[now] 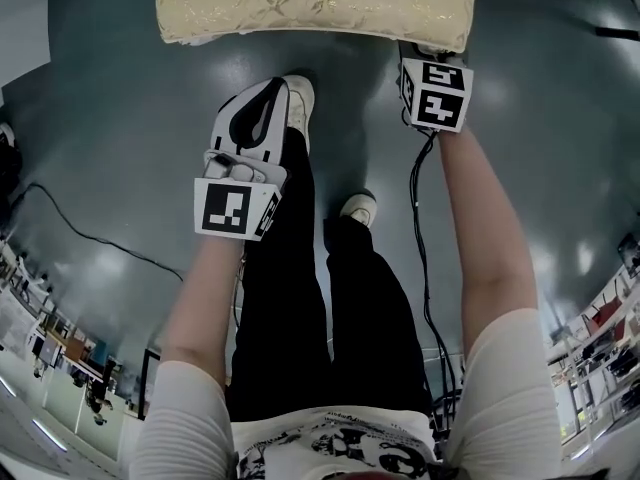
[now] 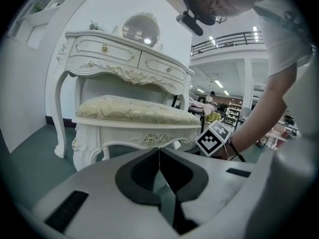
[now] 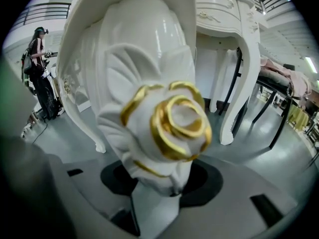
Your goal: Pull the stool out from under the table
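The white carved stool [image 1: 310, 3] with a cream cushion stands at the top of the head view, on the floor before the white dressing table [image 2: 124, 59]. My right gripper [image 1: 432, 78] reaches under the cushion's right front corner. In the right gripper view its jaws [image 3: 159, 193] are shut on the stool's leg [image 3: 159, 108], just below a gold rose carving. My left gripper [image 1: 262, 98] hangs apart from the stool, over the floor near a shoe. Its jaws [image 2: 159, 156] are shut with nothing between them, and they face the stool's front [image 2: 134, 116].
The person's black-trousered legs and white shoes [image 1: 358, 208] stand between the grippers. A black cable [image 1: 80, 233] runs over the grey floor at the left. The table's curved leg [image 3: 244, 73] rises behind the stool. Another person [image 3: 40, 78] stands far off.
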`<state>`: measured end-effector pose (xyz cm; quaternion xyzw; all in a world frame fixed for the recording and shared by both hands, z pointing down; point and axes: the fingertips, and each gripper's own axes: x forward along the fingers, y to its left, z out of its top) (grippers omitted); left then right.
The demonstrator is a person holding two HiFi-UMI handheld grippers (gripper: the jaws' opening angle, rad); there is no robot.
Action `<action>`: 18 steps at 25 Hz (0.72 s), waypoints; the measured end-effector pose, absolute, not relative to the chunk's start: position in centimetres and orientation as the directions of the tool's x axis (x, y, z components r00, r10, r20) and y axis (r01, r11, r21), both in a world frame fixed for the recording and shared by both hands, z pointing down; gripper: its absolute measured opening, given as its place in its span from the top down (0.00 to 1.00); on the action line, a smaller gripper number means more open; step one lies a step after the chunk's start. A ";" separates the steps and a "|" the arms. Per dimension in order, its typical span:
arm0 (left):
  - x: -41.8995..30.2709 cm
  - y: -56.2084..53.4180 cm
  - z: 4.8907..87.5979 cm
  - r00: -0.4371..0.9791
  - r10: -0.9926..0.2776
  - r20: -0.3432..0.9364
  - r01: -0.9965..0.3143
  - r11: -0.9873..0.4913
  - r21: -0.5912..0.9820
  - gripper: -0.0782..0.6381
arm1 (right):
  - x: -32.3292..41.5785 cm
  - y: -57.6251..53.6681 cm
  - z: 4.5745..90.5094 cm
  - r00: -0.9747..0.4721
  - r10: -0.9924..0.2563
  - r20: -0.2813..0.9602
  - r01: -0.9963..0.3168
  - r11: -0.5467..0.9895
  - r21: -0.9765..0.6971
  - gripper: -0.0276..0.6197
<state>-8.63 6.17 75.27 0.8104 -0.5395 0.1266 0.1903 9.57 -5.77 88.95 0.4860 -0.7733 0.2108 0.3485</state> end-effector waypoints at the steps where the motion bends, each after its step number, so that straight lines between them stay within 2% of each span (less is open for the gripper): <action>1: -8.2 7.7 75.3 0.388 -0.822 0.416 -0.922 -0.348 0.170 0.86 | 10.0 -4.4 88.9 -0.290 -0.600 0.746 -0.894 0.448 0.012 0.62; 5: -7.0 11.3 76.0 0.389 -0.811 0.437 -0.921 -0.346 0.178 0.86 | 11.2 -0.8 89.3 -0.309 -0.585 0.750 -0.876 0.482 0.014 0.62; 18: -5.8 10.3 73.0 0.376 -0.826 0.419 -0.926 -0.327 0.187 0.86 | 11.3 -0.2 89.0 -0.317 -0.553 0.770 -0.863 0.506 0.008 0.61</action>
